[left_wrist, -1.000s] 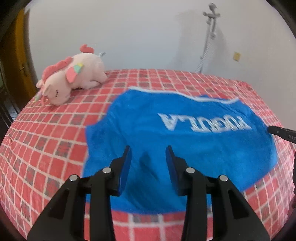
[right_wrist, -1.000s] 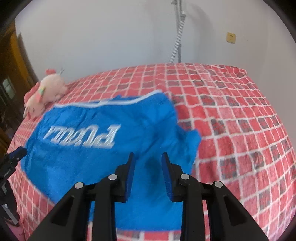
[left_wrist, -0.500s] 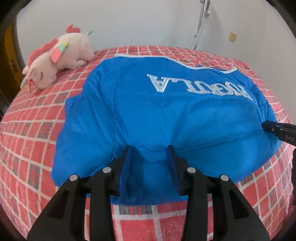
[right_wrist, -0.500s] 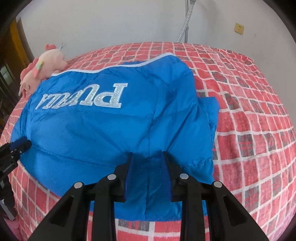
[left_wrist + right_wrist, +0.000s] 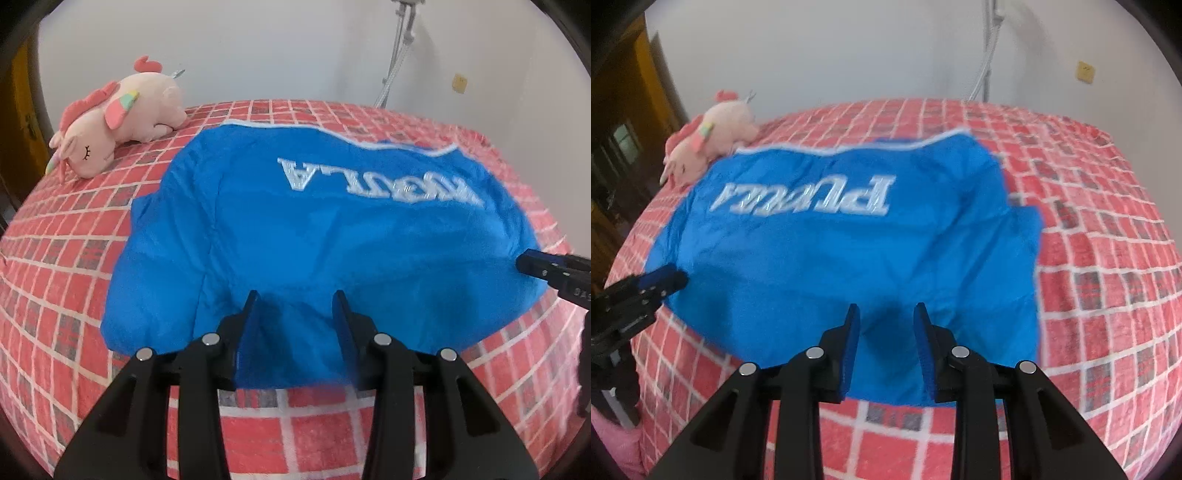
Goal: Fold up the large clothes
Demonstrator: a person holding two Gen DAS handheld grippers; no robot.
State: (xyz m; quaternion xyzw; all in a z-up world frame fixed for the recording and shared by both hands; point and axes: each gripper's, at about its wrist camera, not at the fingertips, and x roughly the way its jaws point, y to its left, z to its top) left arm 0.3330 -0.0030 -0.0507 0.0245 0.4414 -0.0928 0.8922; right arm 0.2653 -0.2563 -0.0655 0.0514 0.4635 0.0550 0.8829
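Note:
A large blue padded jacket [image 5: 314,236] with white lettering lies spread on the red checked bed, its back facing up; it also shows in the right wrist view [image 5: 849,251]. My left gripper [image 5: 295,306] is open, its fingers over the jacket's near left edge with nothing between them. My right gripper [image 5: 884,317] is open over the jacket's near right edge, also empty. The right gripper's tip [image 5: 532,264] shows at the right edge of the left wrist view. The left gripper's tip [image 5: 665,280] shows at the left of the right wrist view.
A pink plush unicorn [image 5: 118,118] lies at the far left of the bed [image 5: 55,266], close to the jacket's far corner; it shows in the right wrist view too [image 5: 713,136]. A white wall with a hose and a socket stands behind. A wooden door [image 5: 631,122] is at the left.
Both grippers came down close to the jacket's near edge and have now pulled back and up a little. The jacket lies flat and spread. Both stay open.

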